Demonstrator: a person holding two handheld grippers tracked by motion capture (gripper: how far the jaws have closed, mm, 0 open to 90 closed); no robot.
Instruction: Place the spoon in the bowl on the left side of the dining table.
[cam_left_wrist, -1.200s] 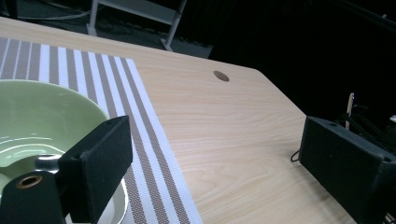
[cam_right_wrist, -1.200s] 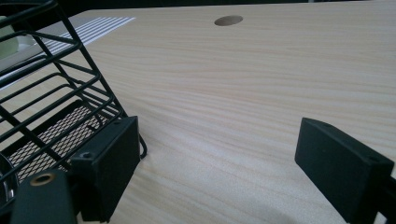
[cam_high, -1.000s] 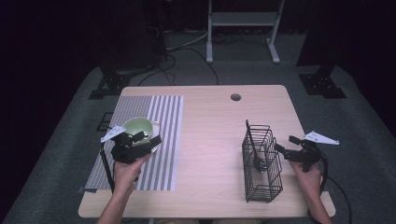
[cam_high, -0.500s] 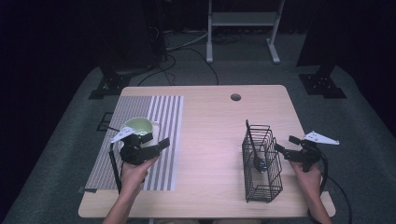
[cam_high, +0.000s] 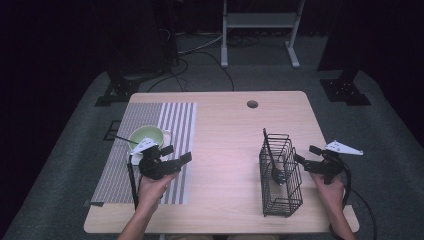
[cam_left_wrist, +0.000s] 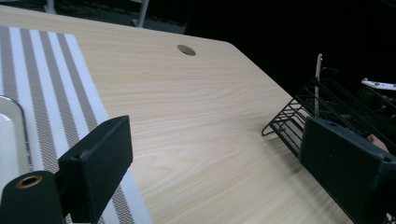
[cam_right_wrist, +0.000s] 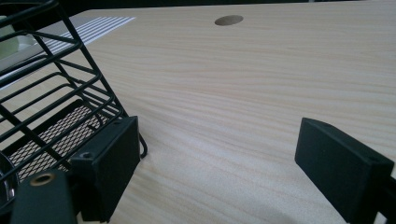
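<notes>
1. A green bowl (cam_high: 146, 136) sits on the striped mat (cam_high: 175, 120) at the table's (cam_high: 225, 130) 9 o'clock side.
2. The left claw (cam_high: 176, 155) hangs wide open and empty at the bowl's 4 o'clock.
3. The black wire basket (cam_high: 280, 175) stands at the table's 4 o'clock.
4. The right claw (cam_high: 306, 156), spread wide and empty, sits just beside the basket's 3 o'clock side.

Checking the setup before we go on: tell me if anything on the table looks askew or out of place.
Nothing stands out. The wire basket stands upright with a utensil inside, and the green bowl sits on the striped mat, which lies flat at the table's left.
</notes>
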